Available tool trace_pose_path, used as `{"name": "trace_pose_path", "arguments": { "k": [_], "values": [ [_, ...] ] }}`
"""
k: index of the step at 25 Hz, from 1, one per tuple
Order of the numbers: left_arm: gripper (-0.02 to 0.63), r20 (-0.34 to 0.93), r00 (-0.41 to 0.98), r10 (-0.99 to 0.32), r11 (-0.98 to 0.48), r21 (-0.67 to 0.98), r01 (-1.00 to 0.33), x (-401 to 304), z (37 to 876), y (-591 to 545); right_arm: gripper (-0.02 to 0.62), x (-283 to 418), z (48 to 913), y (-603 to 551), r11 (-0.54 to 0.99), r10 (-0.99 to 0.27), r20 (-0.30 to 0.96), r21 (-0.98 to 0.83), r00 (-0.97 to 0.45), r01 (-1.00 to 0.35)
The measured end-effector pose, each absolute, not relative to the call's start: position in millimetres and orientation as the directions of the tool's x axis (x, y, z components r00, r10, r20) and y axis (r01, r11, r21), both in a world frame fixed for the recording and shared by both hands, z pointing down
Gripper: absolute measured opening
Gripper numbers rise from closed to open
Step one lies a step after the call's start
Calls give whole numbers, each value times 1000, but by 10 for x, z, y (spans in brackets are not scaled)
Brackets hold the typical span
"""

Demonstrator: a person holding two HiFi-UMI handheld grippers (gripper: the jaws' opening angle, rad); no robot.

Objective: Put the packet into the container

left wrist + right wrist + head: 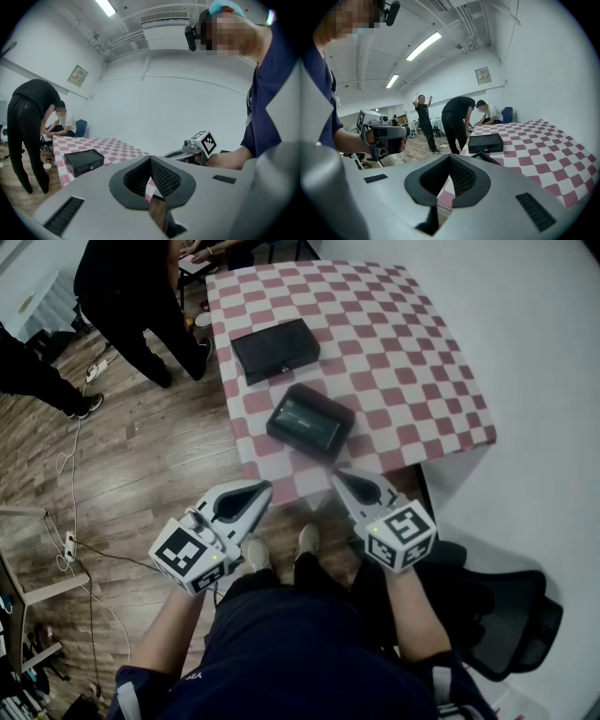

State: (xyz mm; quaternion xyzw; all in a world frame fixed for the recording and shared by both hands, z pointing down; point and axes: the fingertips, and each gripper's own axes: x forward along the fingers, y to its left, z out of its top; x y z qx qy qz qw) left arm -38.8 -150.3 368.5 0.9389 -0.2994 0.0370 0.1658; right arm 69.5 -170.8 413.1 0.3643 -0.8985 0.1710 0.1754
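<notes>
Left tongs [263, 487] and right tongs [338, 475], closed, empty, hang off the edge of the table [394, 352].

No legible text; wall sign [483, 75] too small.

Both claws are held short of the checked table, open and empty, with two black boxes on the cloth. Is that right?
Not open: the left claw and the right claw are both shut, as each gripper view shows. The rest stands.
</notes>
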Motion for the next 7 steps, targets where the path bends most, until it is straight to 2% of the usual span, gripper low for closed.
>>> {"name": "trace_pose_path", "arguments": {
  "k": [7],
  "values": [
    [25, 163, 814, -557, -762, 291, -579, -371, 3693, -1517, 15, 704, 4138, -1722, 686, -590, 438, -171, -679, -707]
  ]
}}
